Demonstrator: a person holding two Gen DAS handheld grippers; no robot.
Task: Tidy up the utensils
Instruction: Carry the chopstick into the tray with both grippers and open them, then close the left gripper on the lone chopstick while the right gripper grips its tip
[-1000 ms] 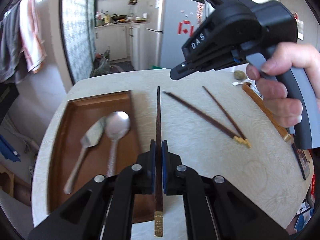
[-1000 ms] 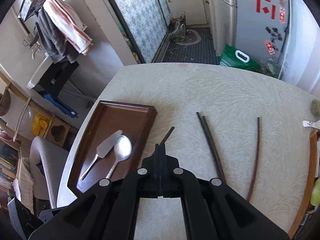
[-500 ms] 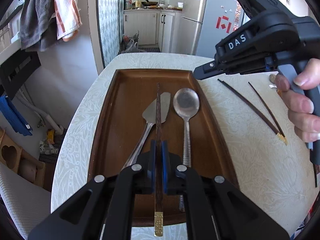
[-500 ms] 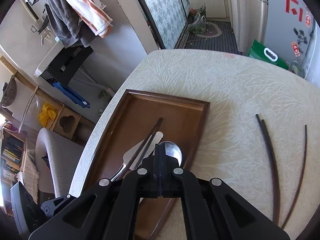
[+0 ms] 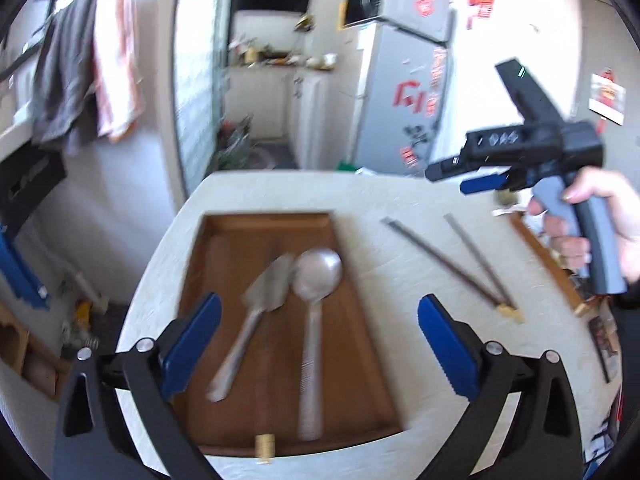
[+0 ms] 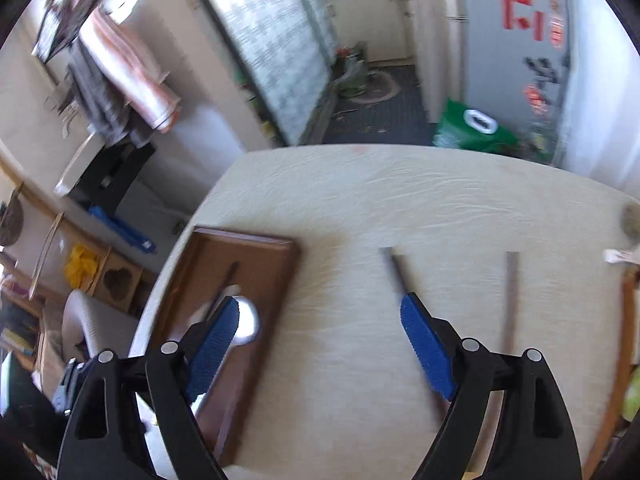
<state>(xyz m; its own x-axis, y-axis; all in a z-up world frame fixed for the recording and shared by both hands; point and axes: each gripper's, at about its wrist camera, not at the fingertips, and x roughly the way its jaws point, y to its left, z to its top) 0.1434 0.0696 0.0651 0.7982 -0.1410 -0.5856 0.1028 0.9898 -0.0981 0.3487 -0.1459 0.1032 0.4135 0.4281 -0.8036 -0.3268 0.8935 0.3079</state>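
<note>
A brown wooden tray (image 5: pixel 224 240) lies on the table's left side and holds a metal spoon (image 5: pixel 316 280), a cake server (image 5: pixel 264 300) and a dark chopstick with a gold end (image 5: pixel 265 446), blurred. My left gripper (image 5: pixel 318 320) is open and empty above the tray. Two dark chopsticks (image 5: pixel 444 264) lie on the cloth right of the tray. My right gripper (image 6: pixel 320 332) is open and empty above the cloth, between the tray (image 6: pixel 256 256) and the chopsticks (image 6: pixel 394 268). It also shows in the left wrist view (image 5: pixel 472 178), raised at the right.
The round table (image 6: pixel 400 200) has a pale patterned cloth. A wooden board edge (image 5: pixel 548 260) lies at the table's right. A small round object (image 6: pixel 632 220) sits at the far right. A fridge and kitchen doorway stand beyond the table.
My left gripper has opened and let go of the chopstick, which now lies in the tray. My right gripper has opened too and moved right, away from the tray.
</note>
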